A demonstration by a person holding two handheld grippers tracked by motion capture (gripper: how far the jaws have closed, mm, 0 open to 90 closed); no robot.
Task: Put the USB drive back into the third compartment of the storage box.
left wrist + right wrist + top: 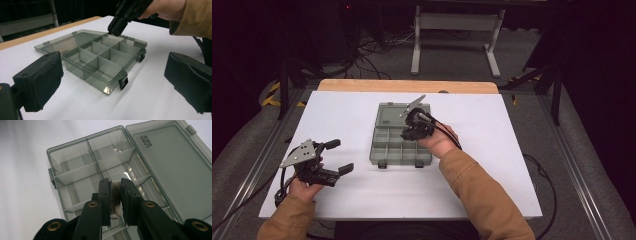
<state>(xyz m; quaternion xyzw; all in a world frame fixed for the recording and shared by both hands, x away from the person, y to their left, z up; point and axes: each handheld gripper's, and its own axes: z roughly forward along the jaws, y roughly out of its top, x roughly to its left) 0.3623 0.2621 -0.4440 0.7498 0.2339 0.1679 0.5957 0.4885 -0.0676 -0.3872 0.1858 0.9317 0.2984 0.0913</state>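
White counter (492, 150) carries an open compartment box (401, 147) at its middle. From the left hand-held gripper (112, 82), jaws apart, the box lies ahead. Right hand-held gripper (115, 195) over the compartments clamps a small white piece (115, 200).

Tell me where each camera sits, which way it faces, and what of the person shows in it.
High view: above the person's side, looking forward and down on the white table; both forearms, left claw, right claw.
Left gripper view: on the left claw, looking level across at the organiser box; its open jaws, the other hand.
Right gripper view: on the right claw, looking down into the box; jaws shut on a pale divider.
All share the box.
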